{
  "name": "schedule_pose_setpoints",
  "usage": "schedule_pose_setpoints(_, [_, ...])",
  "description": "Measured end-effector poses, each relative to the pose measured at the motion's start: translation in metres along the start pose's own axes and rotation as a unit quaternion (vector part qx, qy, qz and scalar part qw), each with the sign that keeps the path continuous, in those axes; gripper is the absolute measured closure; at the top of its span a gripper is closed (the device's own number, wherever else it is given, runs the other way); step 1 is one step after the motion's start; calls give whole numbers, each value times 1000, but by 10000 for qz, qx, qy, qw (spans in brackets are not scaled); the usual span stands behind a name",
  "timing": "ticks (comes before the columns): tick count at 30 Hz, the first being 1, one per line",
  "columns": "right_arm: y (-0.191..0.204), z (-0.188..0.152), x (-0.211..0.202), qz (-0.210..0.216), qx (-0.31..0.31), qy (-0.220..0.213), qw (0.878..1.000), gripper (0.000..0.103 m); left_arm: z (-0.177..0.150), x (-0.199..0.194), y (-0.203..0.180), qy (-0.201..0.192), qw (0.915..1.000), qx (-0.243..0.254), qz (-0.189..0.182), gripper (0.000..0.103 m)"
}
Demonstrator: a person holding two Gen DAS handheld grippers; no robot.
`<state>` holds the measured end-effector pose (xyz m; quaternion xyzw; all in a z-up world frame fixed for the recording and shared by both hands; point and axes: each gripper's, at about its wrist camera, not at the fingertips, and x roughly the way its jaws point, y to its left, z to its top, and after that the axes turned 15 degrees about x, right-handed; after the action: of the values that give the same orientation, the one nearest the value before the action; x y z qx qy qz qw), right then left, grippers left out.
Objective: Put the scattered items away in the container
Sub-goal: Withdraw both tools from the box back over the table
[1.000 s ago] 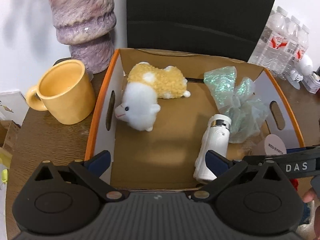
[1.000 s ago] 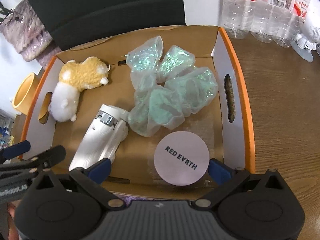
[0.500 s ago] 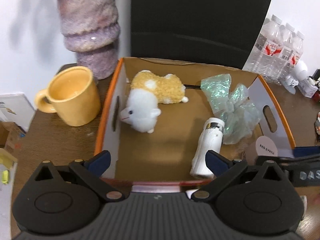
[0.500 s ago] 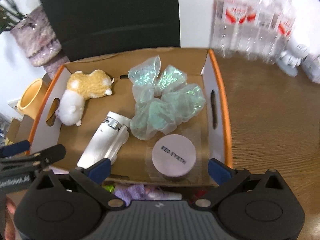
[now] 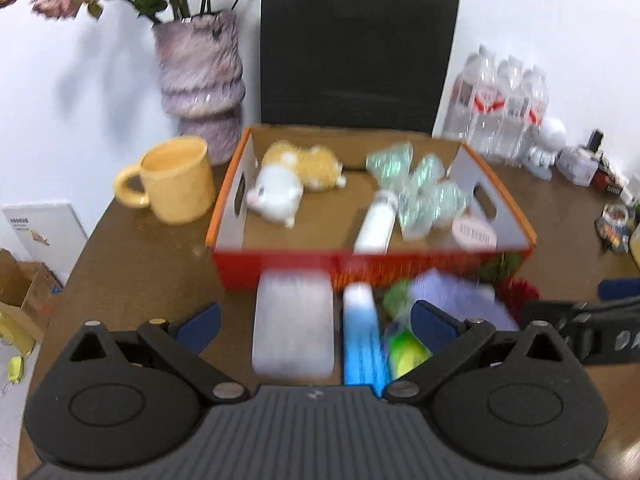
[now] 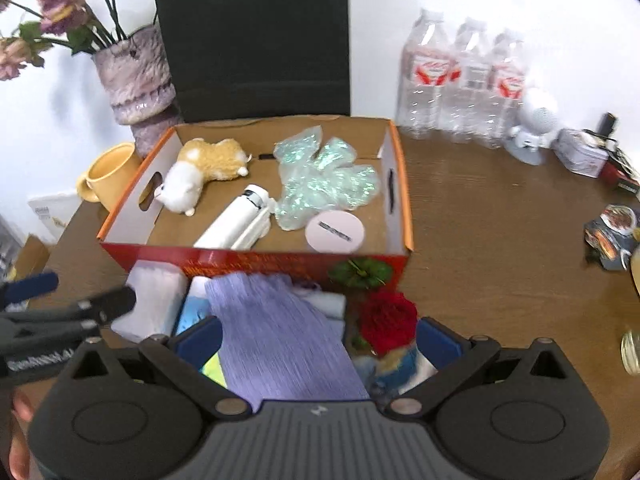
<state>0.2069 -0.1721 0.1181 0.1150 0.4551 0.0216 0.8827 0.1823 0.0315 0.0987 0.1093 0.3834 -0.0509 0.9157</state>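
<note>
Both tongs stand apart, empty: left tongs [image 5: 314, 322], right tongs [image 6: 318, 340]. Nearest, on the surface [image 6: 500, 248], the lilac cloth [image 6: 280, 336] looks soft and light; pinch a fold. Beyond, the cardboard box [image 6: 400, 184] holds 4 items.

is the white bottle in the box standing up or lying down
Lying down. The white bottle rests on its side on the floor of the cardboard box, capped end toward the back wall.

Both grippers, left gripper [image 5: 316, 320] and right gripper [image 6: 318, 338], apparently gape empty
</note>
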Motion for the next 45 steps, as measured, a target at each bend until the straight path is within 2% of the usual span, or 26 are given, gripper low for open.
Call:
schedule_pose_setpoints(8, [-29, -85, -17, 25, -70, -537, 9985, 0, -81, -39, -23, -591, 9978, 12, 289, 0])
schedule_pose_setpoints(14, [-41, -157, -9, 149, -195, -648, 9976, 0, -145, -39, -49, -392, 9981, 416, 243, 0])
schedule_pose_setpoints(17, [-43, -181, -9, 62, -316, -856, 9958, 0, -167, -44, -53, -414, 9981, 310, 324, 0])
schedule_pose_setpoints(20, [-42, -198, -7, -28, -570, -833, 9949, 0, -178, -44, -51, -385, 9985, 292, 256, 0])
schedule_pose_setpoints(24, [-50, -209, -6, 96, -274, -838, 9961, 0, -184, -42, -48, -369, 9986, 114, 350, 0])
schedule_pose_setpoints(30, [-54, -215, -5, 161, -296, -1060, 9938, 0, -185, -40, -46, -389, 9985, 6, 378, 0])
schedule_pose_setpoints(37, [-49, -217, -5, 378, -525, -1057, 9923, 0, -185, -41, -46, -388, 9986, 3, 372, 0])
schedule_pose_setpoints(45, [-47, -215, -5, 348, -494, -1070, 9924, 0, -185, -41, -46, -386, 9986, 1, 373, 0])
